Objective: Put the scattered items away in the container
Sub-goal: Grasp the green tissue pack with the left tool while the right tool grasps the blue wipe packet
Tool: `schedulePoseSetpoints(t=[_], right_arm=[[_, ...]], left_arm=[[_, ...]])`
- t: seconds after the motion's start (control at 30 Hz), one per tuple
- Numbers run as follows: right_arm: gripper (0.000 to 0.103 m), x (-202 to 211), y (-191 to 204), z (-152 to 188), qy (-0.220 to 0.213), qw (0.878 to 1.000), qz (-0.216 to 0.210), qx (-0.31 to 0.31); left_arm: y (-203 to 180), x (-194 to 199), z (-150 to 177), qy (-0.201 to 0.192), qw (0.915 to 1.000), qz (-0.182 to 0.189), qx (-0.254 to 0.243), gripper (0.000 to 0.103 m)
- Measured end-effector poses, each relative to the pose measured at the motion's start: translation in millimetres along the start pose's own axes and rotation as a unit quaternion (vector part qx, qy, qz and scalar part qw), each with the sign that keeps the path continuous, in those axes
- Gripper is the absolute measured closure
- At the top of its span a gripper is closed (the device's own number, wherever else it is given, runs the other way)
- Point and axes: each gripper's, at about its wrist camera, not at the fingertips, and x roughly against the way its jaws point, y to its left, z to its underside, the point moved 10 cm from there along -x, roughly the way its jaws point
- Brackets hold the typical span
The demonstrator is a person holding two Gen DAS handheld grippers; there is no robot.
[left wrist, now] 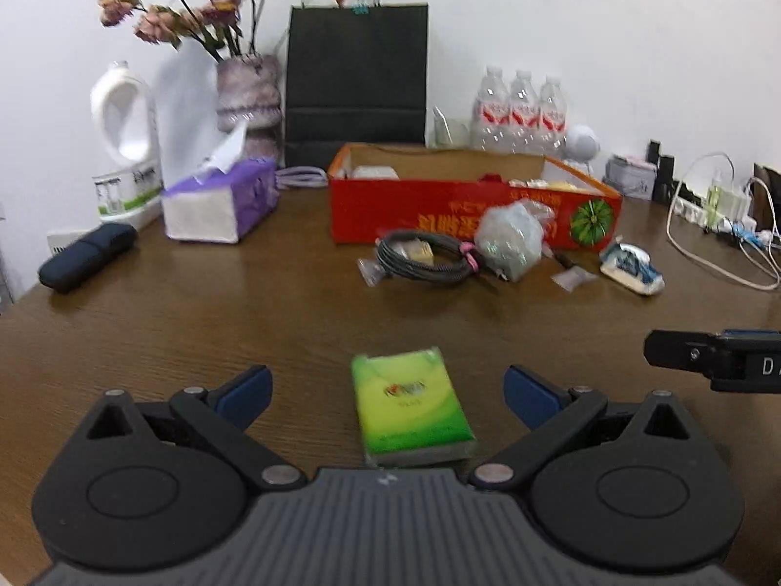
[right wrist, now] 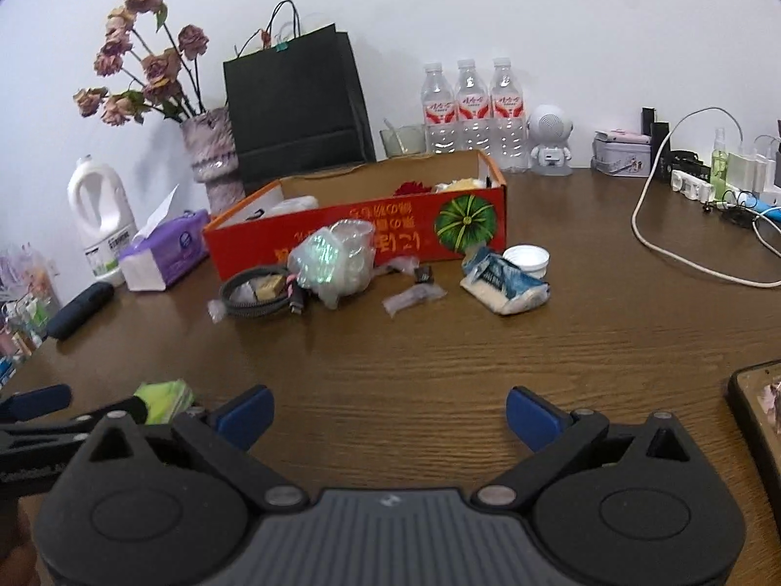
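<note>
A green tissue packet (left wrist: 412, 408) lies flat on the brown table between the wide-open fingers of my left gripper (left wrist: 388, 395); no finger touches it. It shows partly in the right wrist view (right wrist: 163, 400). My right gripper (right wrist: 390, 417) is open and empty over bare table. The red cardboard box (left wrist: 439, 210) (right wrist: 341, 239) stands further back, with a few items inside. In front of it lie a coiled grey cable (left wrist: 422, 261) (right wrist: 256, 290), a clear plastic bag (left wrist: 510, 239) (right wrist: 334, 259), a small sachet (left wrist: 573, 277) (right wrist: 412, 297) and a blue-white packet (left wrist: 632, 268) (right wrist: 505, 281).
At the back stand a black paper bag (left wrist: 356, 78), a vase of dried flowers (left wrist: 249, 93), water bottles (left wrist: 520, 112), a purple tissue pack (left wrist: 219, 202), a white jug (left wrist: 124, 136). A dark case (left wrist: 85, 256) lies left. White cables (right wrist: 673, 244) lie right; a white lid (right wrist: 527, 259).
</note>
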Motion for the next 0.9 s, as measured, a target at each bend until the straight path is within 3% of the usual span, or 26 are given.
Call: schedulePoseSetpoints(t=[0.1, 0.27, 0.33, 0.4, 0.47, 0.57, 0.63, 0.67, 0.8, 0.9], right_arm=[[0.009, -3, 0, -1, 0.001, 1.000, -0.003, 0.005], [0.012, -21, -29, -27, -0.008, 0.999, 0.034, 0.016], [0.026, -34, -47, -43, -0.011, 0.998, 0.052, 0.015], [0.033, -52, -65, -58, -0.014, 0.997, 0.075, 0.022], [0.041, -71, -78, -68, -0.003, 0.996, 0.081, 0.023], [0.051, -95, -80, -76, 0.014, 0.998, 0.063, 0.027], [0.071, -110, -81, -74, 0.032, 0.997, 0.065, 0.031], [0.087, -115, -82, -71, 0.039, 0.996, 0.070, 0.027], [0.091, -104, -75, -60, 0.051, 0.996, 0.068, 0.014], [0.090, -77, -60, -39, 0.058, 0.996, 0.061, 0.023]], left_arm=[[-3, -6, 5, 0.007, 0.9999, 0.011, 0.002, 0.004], [0, -18, 10, 0.034, 0.9988, 0.025, 0.027, 0.027], [1, -23, 10, 0.042, 0.9977, 0.037, 0.038, 0.033], [1, -27, 9, 0.043, 0.9970, 0.046, 0.045, 0.040], [0, -29, 7, 0.041, 0.9971, 0.047, 0.044, 0.053], [-1, -32, 6, 0.040, 0.9970, 0.049, 0.044, 0.055], [-1, -33, 5, 0.038, 0.9968, 0.053, 0.047, 0.055], [0, -33, 5, 0.038, 0.9967, 0.054, 0.048, 0.055], [0, -32, 5, 0.037, 0.9965, 0.056, 0.049, 0.055], [-4, -34, 5, 0.038, 0.9960, 0.068, 0.043, 0.041]])
